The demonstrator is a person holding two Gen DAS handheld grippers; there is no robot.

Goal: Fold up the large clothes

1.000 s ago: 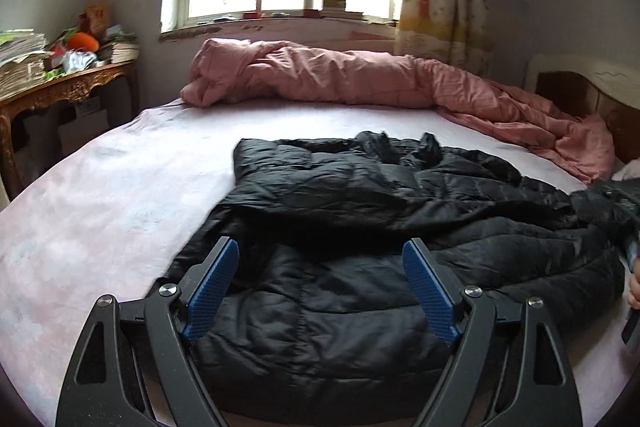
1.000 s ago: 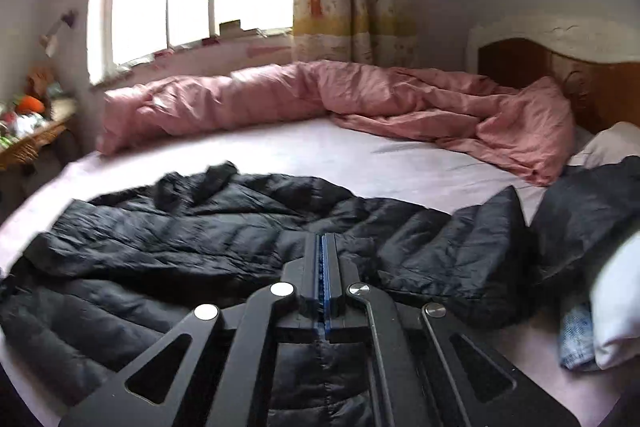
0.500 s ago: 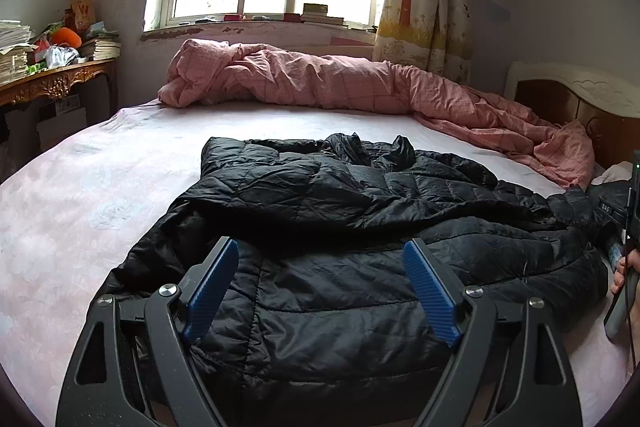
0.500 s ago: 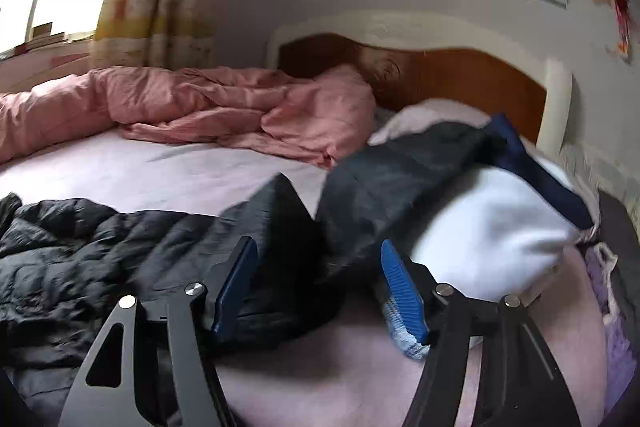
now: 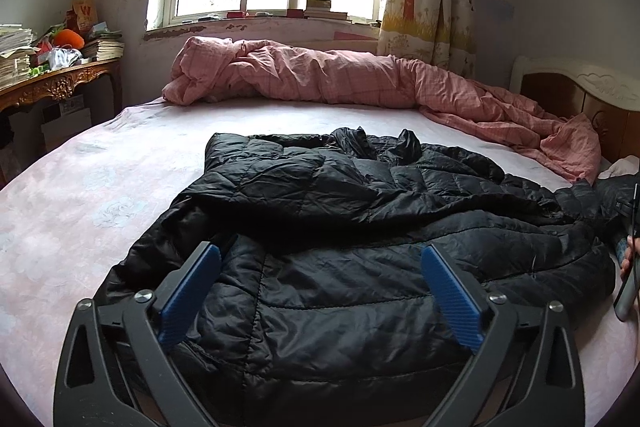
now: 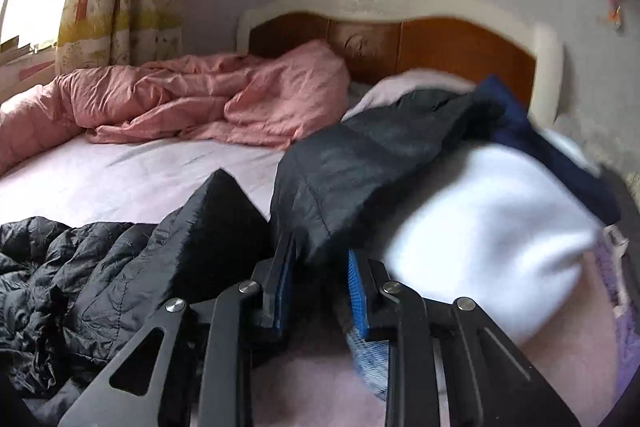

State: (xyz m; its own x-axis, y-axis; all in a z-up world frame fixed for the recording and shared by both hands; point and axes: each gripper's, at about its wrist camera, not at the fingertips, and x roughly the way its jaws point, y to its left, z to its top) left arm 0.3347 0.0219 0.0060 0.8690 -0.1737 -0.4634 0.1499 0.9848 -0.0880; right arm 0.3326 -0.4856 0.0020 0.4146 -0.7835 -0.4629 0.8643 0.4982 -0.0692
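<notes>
A black quilted puffer jacket lies spread and rumpled on the pink bed sheet. My left gripper hovers over its near hem. Its jaws are opening and stand wide, with nothing between them. In the right wrist view the jacket fills the lower left, one corner standing up in a point. My right gripper is at the lower edge of a matte dark grey garment. Its jaws are closing with that edge hanging between them, and blue shows on both pads.
A crumpled pink duvet runs along the far side of the bed to the wooden headboard. A white bundle and navy cloth are piled by the headboard. A cluttered side table stands at left. A hand shows at the right edge.
My right gripper swung right from the jacket to the pile by the headboard, opened from shut, then narrowed around the dark garment's edge. My left gripper's jaws spread a little wider.
</notes>
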